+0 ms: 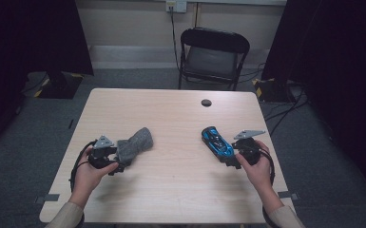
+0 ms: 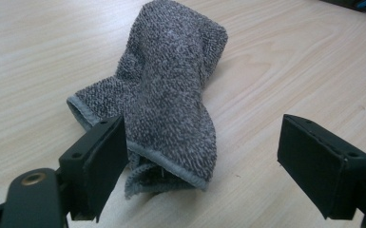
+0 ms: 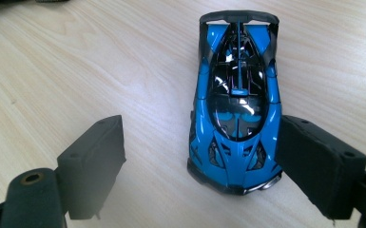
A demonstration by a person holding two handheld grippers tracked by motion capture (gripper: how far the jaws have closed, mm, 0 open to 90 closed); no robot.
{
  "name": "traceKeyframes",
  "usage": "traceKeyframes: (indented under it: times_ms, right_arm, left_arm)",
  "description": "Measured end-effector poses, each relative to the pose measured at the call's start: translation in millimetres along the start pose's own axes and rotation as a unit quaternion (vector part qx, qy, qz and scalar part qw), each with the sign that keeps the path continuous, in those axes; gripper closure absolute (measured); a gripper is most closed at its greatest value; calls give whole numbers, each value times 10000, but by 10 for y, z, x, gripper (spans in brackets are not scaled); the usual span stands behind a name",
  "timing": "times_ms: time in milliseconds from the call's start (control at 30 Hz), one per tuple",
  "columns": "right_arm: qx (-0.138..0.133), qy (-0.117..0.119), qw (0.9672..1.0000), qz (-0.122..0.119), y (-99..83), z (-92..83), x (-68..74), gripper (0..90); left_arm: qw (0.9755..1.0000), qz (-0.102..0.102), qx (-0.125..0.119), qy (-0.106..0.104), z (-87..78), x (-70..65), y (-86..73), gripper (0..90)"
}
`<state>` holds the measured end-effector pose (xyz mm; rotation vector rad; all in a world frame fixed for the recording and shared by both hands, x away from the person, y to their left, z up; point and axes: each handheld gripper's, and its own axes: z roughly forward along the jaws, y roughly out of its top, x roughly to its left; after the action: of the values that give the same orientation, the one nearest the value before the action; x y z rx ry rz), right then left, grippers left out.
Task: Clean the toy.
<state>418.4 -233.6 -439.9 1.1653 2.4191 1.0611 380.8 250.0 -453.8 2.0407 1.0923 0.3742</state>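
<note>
The grey towel (image 2: 168,95) lies bunched and loosely folded on the left half of the table (image 1: 171,114), its hemmed end pointing toward the person. That end sits between the jaws of the left gripper (image 2: 199,166): one jaw touches or nearly touches the hem, the other stands well clear across bare wood. The jaws are spread wide and press on nothing, so the towel is not gripped yet.

On the right half of the table lies the blue toy car (image 3: 237,109), resting on its wheels, near the right edge. The right gripper (image 3: 199,166) has one jaw against the car's side near its closer end, while the other jaw is well apart from it with bare table between. These jaws are also released, not clamped on the car.

Judging from this, the work is at an early point: both hands (image 1: 88,173) have brought their tools up to their things, but neither thing is lifted or held. Closing on the towel and on the car, and whatever moving follows, looks to be left.

Beyond the table stands a black folding chair (image 1: 214,54), and a small dark round spot (image 1: 206,102) sits near the table's far edge.
</note>
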Motion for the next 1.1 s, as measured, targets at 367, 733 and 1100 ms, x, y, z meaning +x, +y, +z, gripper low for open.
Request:
traceKeyframes:
  times_ms: [367,733,1100]
  right_arm:
    - [34,30,9999,-112,-128,-50,30,172]
    - [31,107,9999,-126,-252,-70,68,172]
    - [76,125,9998,-116,-359,-80,79,171]
  left_arm:
    - [9999,59,-34,-100,-39,-47,-123,170]
    - [9998,43,-102,-155,-140,-48,-264,167]
    - [9998,-2,-16,-186,-186,-52,-399,170]
